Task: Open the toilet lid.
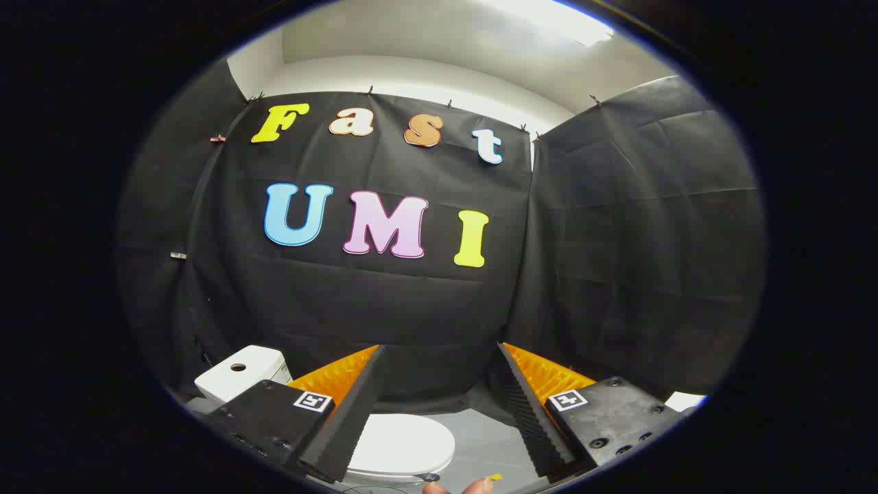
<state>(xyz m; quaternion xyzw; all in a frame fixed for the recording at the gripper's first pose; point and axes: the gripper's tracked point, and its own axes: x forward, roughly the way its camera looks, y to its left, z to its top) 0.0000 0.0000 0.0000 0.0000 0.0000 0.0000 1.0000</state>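
Gripper view, jaws: my gripper (pixel 439 405) is holding its two jaws spread wide apart, pinching nothing; each finger (pixel 357 412) is showing a black ribbed inner face, an orange backing and a small square marker on its black mount.

Gripper view, toilet lid: the white toilet lid (pixel 405 442) is lying down flat and closed over the bowl, low between my jaws and closer to the left one, whose tip is partly covering its left side; I am not touching it.

Gripper view, cistern: the white cistern (pixel 240 374) with a round button on top is sitting behind the lid, just beyond my left jaw mount.

Gripper view, floor: the grey floor (pixel 490 446) is showing beside the toilet, between the lid and my right jaw.

Gripper view, hand: a person's fingertips (pixel 473 487) are peeking in below the lid, near a small yellow bit I cannot identify.

Gripper view, backdrop: black cloth wall (pixel 617 261) is hanging beyond everything.
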